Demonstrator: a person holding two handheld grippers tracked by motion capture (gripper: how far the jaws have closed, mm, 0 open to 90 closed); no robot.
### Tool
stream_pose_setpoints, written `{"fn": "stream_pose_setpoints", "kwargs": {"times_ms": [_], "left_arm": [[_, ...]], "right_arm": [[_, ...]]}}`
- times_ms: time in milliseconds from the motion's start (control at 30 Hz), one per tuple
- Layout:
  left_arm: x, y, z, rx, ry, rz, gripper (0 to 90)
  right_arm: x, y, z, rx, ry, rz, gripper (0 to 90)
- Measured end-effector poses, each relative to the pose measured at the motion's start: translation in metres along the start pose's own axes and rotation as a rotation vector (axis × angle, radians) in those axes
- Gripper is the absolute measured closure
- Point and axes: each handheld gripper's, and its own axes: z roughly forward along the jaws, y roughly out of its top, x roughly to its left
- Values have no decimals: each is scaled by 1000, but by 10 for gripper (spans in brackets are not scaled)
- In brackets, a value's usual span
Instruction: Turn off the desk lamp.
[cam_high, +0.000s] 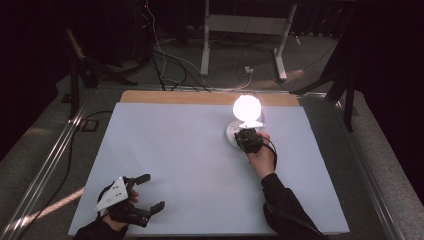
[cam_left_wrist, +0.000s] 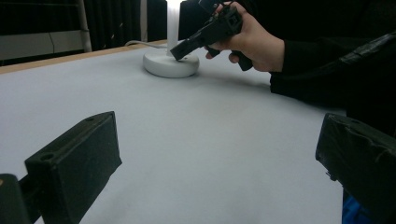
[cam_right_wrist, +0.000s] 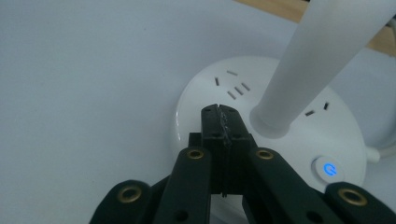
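- The left gripper (cam_high: 152, 191) rests low on the white table (cam_high: 175, 160), jaws wide apart.
- The right gripper (cam_right_wrist: 218, 112), jaws pressed together, touches the glowing lamp (cam_high: 247, 106)'s round base (cam_right_wrist: 205, 93).
- Up close, a blue button (cam_right_wrist: 329, 169) shines.
- The dark room holds floor cables (cam_high: 165, 65).

Dim lab or studio, black curtains (cam_high: 30, 60), loose floor cables (cam_high: 170, 70), metal stand legs (cam_high: 240, 35), covered worktable (cam_high: 175, 150)
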Motion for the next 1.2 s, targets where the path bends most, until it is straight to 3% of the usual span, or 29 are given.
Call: {"fn": "stream_pose_setpoints", "kwargs": {"times_ms": [500,1200], "left_arm": [[0,0,0,0,2,-1,5],[0,0,0,2,1,0,5]], "right_arm": [[3,14,-15,-53,22,2,900],[6,3,-2,-33,1,7,900]]}}
